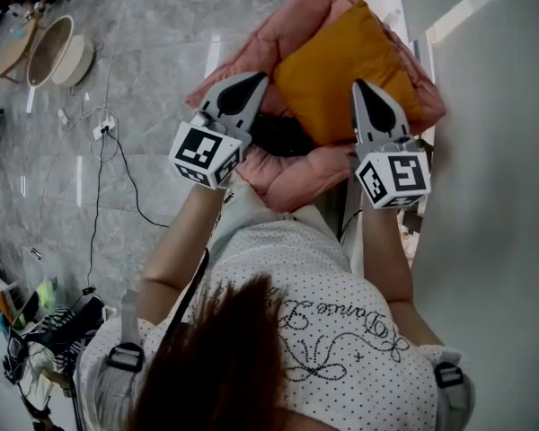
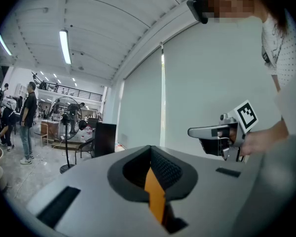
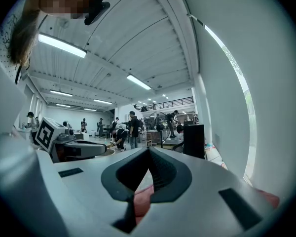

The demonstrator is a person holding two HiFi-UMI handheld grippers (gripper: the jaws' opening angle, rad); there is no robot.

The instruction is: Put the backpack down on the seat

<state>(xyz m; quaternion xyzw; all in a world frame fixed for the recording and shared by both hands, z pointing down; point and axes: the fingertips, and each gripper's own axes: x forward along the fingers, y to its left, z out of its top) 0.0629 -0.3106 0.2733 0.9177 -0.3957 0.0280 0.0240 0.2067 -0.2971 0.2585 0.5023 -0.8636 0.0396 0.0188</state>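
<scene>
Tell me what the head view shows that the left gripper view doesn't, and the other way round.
Only the head view shows the pink seat and the cable trailing across the floor. Only the left gripper view shows the ceiling light, the standing fan and people in the hall behind. Both show the right gripper, held level, and the orange cushion. The cushion is whole from above but only a sliver low in the left gripper view.

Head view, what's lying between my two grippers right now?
In the head view, the orange cushion lies between the left gripper and the right gripper, resting on the pink seat. A dark object, too unclear to identify, sits by its near edge.
</scene>
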